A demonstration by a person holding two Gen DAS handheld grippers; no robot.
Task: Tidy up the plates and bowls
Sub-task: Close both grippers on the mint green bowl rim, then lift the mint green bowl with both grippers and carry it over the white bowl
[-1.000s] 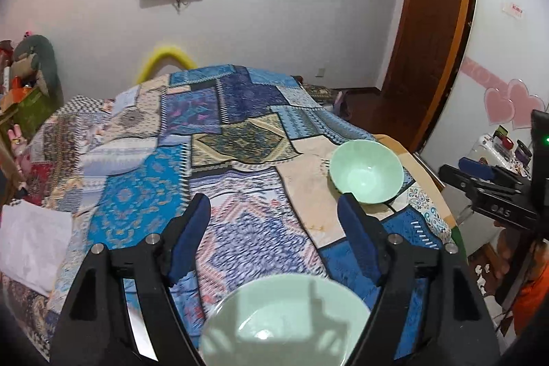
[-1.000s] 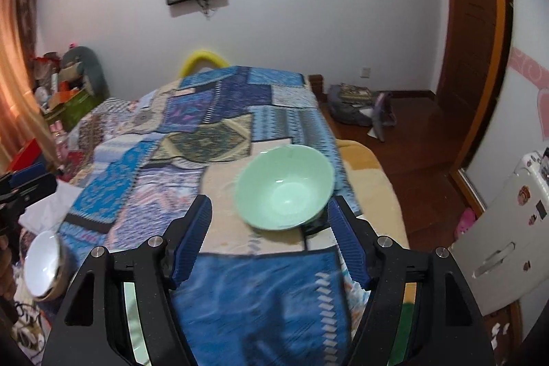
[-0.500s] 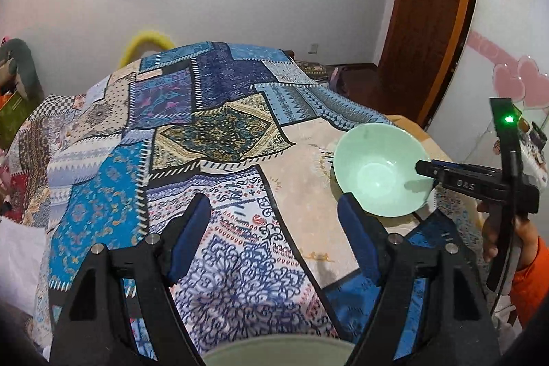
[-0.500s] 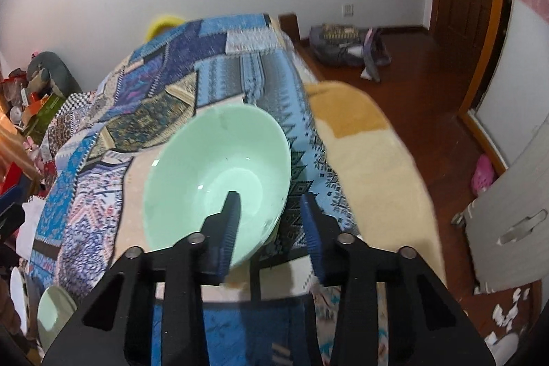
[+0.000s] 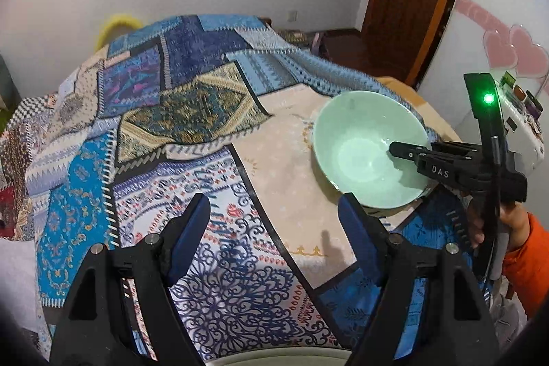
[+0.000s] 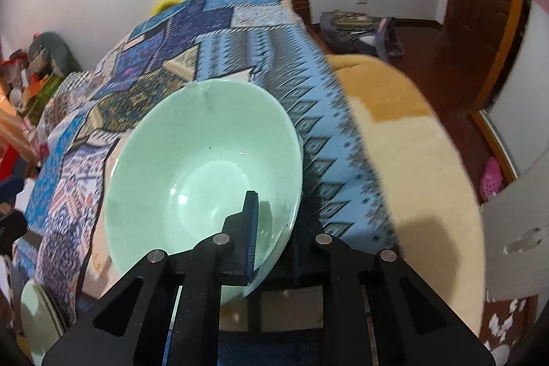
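A mint green bowl (image 6: 202,174) rests on the patchwork bedspread near the bed's right edge; it also shows in the left wrist view (image 5: 363,150). My right gripper (image 6: 274,228) is shut on the bowl's near rim, one finger inside, the other hidden outside the wall. In the left wrist view the right gripper (image 5: 408,155) reaches into the bowl from the right. My left gripper (image 5: 274,225) is open and empty above the bedspread, left of the bowl. A second pale green dish (image 6: 34,314) lies at the lower left; its rim (image 5: 274,359) shows below my left gripper.
The patchwork bedspread (image 5: 178,132) covers the bed. A beige blanket (image 6: 411,153) hangs on the bed's right side. A bag (image 6: 357,30) lies on the wooden floor. Clutter and toys (image 6: 31,81) stand at the left.
My right gripper moved in and closed on the bowl's near rim. My left gripper moved forward past the second green dish, staying open.
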